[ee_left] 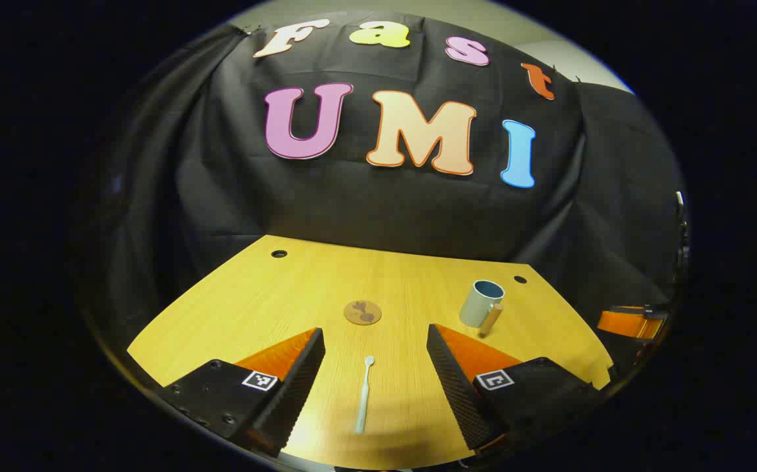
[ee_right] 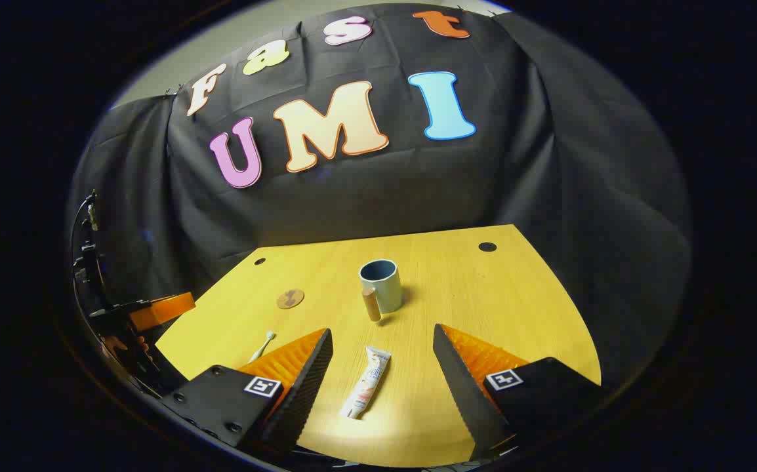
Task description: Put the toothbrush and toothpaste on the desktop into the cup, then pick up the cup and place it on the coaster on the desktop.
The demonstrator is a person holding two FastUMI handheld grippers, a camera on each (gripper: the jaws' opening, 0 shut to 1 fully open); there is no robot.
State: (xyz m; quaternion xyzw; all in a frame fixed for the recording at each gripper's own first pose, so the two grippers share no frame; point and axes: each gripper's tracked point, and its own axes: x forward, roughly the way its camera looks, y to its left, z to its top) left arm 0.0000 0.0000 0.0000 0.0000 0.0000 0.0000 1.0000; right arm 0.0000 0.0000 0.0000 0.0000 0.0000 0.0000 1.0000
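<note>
I see a yellow wood-grain surface (ee_left: 300,288), a grey-blue cup (ee_right: 382,283) with a tan wooden handle, a brown round coaster (ee_left: 362,312), a pale toothbrush (ee_left: 363,395) and a white toothpaste (ee_right: 367,382) tube.

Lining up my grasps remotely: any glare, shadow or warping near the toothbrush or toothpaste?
Left gripper view: sharp; toothbrush handle end sits by a bright glare patch and shadow at the near desk edge; fisheye bends that edge. Right gripper view: toothpaste lower end in glare; cup evenly lit.
</note>
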